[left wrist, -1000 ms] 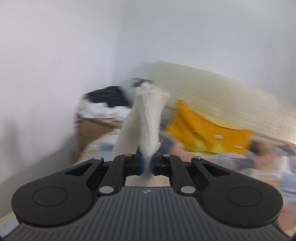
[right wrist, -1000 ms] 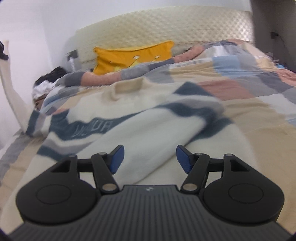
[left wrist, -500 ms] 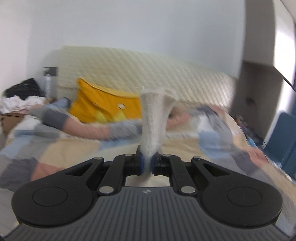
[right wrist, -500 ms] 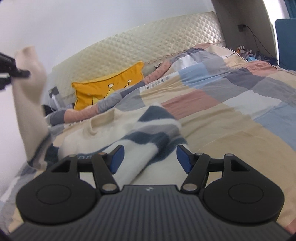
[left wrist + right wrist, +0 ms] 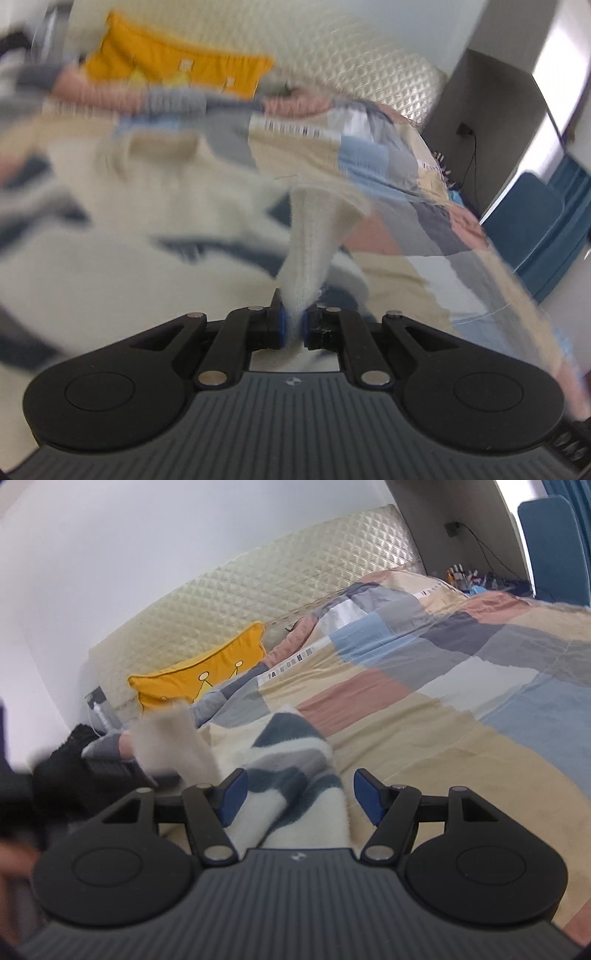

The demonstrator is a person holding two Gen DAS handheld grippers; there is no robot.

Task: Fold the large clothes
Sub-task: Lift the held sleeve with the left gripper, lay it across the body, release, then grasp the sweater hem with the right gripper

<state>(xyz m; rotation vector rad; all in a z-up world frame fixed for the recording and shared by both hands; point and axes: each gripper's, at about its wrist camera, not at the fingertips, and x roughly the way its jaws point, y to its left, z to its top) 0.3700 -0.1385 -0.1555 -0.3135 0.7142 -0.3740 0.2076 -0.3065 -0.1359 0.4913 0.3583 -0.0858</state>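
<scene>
A cream sweater with dark blue and grey stripes point(image 5: 147, 206) lies on the bed. My left gripper point(image 5: 293, 328) is shut on the cream ribbed cuff of its sleeve point(image 5: 314, 229) and holds it over the sweater's body; this view is motion-blurred. In the right wrist view my right gripper point(image 5: 295, 792) stands open low over a striped fold of the sweater point(image 5: 291, 753), which lies between its blue pads point(image 5: 231, 792) without being pressed. The raised cuff point(image 5: 166, 738) shows to the left, beside a dark blurred shape.
A patchwork quilt point(image 5: 443, 701) covers the bed. A yellow pillow point(image 5: 199, 679) leans on the quilted cream headboard point(image 5: 258, 590). A blue chair point(image 5: 546, 542) and a small cluttered table stand past the bed's far right side.
My left gripper swung the held sleeve from high near the left wall down and rightwards across the bed, over the sweater. The right gripper stayed open and its view rolled and shifted right.
</scene>
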